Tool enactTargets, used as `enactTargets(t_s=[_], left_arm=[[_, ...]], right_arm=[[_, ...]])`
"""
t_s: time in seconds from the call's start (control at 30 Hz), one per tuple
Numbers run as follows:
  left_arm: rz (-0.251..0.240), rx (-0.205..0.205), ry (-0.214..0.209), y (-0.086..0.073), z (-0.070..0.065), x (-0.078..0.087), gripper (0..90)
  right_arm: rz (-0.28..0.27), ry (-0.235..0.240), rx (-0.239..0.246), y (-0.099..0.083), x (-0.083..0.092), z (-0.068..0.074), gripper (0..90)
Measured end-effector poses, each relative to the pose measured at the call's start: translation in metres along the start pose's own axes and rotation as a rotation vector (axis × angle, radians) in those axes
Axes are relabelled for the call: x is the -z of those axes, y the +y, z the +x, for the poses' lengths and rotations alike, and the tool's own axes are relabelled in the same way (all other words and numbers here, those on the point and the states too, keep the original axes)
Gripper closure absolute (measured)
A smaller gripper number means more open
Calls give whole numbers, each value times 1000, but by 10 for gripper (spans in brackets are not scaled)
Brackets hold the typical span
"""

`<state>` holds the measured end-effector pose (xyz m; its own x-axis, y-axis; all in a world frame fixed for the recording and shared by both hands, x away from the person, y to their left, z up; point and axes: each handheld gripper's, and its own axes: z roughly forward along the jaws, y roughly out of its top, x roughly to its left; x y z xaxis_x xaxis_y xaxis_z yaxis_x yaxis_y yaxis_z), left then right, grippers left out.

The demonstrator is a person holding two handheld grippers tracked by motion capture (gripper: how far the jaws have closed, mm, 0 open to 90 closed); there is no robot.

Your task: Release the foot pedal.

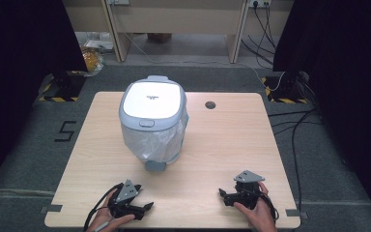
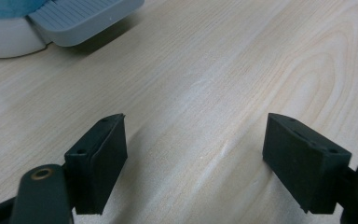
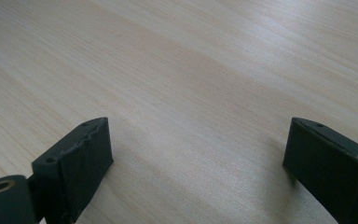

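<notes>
A grey pedal bin (image 1: 153,121) with a white lid and a clear liner bag stands at the back left of the wooden table (image 1: 232,145). Its pedal (image 1: 154,165) faces the person. My left gripper (image 1: 147,207) rests near the front edge, below the bin, with its jaws wide apart over bare wood. In the left gripper view the left gripper (image 2: 196,140) is open, with the ribbed pedal (image 2: 81,18) and the bin's base (image 2: 4,39) at the top left. My right gripper (image 1: 222,195) lies at the front right, and in its own view the right gripper (image 3: 198,144) is open over plain tabletop.
A round cable hole (image 1: 210,105) sits in the table to the right of the bin. Black curtains (image 1: 19,48) flank both sides. Cables (image 1: 294,125) run over the floor at the right, and a desk (image 1: 174,19) stands behind.
</notes>
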<state>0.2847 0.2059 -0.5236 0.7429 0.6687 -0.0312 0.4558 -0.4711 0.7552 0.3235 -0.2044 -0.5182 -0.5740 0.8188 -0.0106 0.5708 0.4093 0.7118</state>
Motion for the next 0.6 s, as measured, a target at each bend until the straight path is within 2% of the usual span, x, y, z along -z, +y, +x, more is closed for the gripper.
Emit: enactTargets(t_s=[0.6], left_arm=[[-5,4,1,0,0,-1,208]], right_arm=[[0,0,0,0,0,0,78]])
